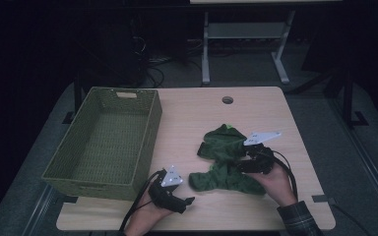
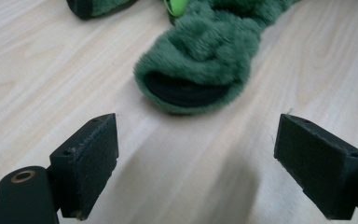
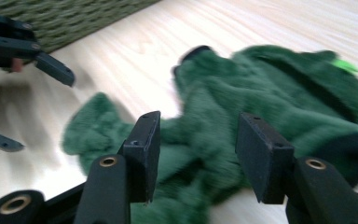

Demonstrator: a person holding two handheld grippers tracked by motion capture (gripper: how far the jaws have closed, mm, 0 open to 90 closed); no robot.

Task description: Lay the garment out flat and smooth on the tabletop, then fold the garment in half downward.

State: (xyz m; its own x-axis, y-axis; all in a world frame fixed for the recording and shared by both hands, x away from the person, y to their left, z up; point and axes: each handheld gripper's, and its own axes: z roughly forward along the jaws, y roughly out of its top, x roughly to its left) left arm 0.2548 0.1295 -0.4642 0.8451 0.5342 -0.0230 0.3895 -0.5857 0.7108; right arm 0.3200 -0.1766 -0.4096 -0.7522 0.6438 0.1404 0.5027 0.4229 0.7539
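A fuzzy dark-green garment lies crumpled on the wooden table right of centre, with a bright green tag near its far end. My right gripper reaches in from the right, low over the garment. Its jaws stand partly apart with green fabric showing in the gap, and the pads do not visibly press it. My left gripper is near the front edge, just left of the garment, open and with nothing in it. It points at a cuff-like end with a dark lining, a short way off.
A green woven basket stands at the table's left with nothing in it; its wall shows in the right gripper view. A round cable hole sits near the far edge. Bare wood lies between basket and garment.
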